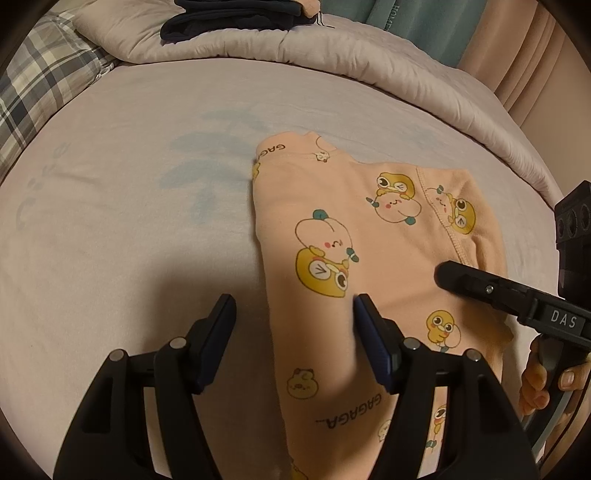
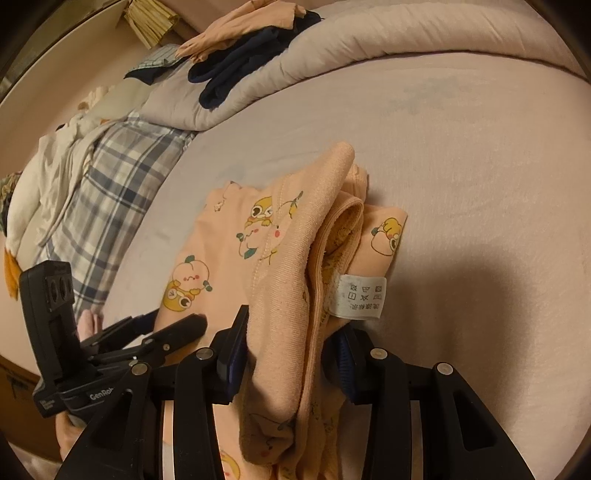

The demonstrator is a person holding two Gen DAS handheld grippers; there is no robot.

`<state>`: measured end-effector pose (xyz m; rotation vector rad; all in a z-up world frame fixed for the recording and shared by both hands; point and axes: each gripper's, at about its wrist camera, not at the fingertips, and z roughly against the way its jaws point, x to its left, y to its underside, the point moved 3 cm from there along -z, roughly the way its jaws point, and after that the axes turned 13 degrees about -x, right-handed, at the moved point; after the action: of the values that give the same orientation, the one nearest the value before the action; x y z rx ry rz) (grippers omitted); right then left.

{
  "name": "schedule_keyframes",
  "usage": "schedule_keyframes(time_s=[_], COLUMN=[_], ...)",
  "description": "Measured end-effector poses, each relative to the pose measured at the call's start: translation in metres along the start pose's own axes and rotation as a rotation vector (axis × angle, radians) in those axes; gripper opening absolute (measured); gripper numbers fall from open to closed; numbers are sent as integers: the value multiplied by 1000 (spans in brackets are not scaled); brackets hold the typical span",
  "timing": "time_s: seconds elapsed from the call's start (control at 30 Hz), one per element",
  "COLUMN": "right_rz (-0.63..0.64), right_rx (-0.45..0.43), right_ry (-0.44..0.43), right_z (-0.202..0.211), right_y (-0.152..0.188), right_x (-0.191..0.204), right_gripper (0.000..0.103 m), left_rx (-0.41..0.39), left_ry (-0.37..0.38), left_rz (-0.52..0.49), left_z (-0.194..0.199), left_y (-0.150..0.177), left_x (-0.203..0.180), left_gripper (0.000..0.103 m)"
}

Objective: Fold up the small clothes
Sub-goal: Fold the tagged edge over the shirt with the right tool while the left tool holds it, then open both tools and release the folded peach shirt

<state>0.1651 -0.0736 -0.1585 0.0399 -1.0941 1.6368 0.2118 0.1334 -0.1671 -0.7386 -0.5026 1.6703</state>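
Note:
A small peach garment (image 1: 351,229) printed with yellow cartoon ducks lies partly folded on the pale bed sheet (image 1: 129,221). My left gripper (image 1: 295,325) is open, hovering low over the garment's left edge, one finger over the sheet, the other over the cloth. My right gripper (image 2: 291,354) has a bunched fold of the same garment (image 2: 280,295) between its fingers, with a white care label (image 2: 364,295) hanging at the right. In the left wrist view the right gripper's finger (image 1: 480,284) reaches in from the right over the cloth.
A rolled pale duvet (image 1: 332,48) runs along the far side with dark navy clothes (image 1: 229,18) on it. A plaid pillow (image 1: 40,85) lies far left. In the right wrist view more clothes (image 2: 240,40) are piled on the duvet, and white cloth (image 2: 55,166) lies at left.

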Motion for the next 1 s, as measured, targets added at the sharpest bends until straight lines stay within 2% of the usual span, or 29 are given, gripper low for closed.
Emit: schedule_keyframes(time_s=[0.57, 0.8, 1.0], right_rz=[-16, 46, 53], right_rx=[-12, -43, -21], right_ry=[23, 56, 78], right_z=[8, 28, 28], right_y=[-3, 4, 9], right_x=[-5, 1, -5], right_gripper=[41, 41, 41], left_rx=[-9, -12, -1], left_ry=[-14, -20, -33], left_rz=[17, 49, 52], left_z=[15, 27, 28], left_y=[8, 15, 23], left_x=[9, 12, 14], left_gripper=[69, 70, 72])
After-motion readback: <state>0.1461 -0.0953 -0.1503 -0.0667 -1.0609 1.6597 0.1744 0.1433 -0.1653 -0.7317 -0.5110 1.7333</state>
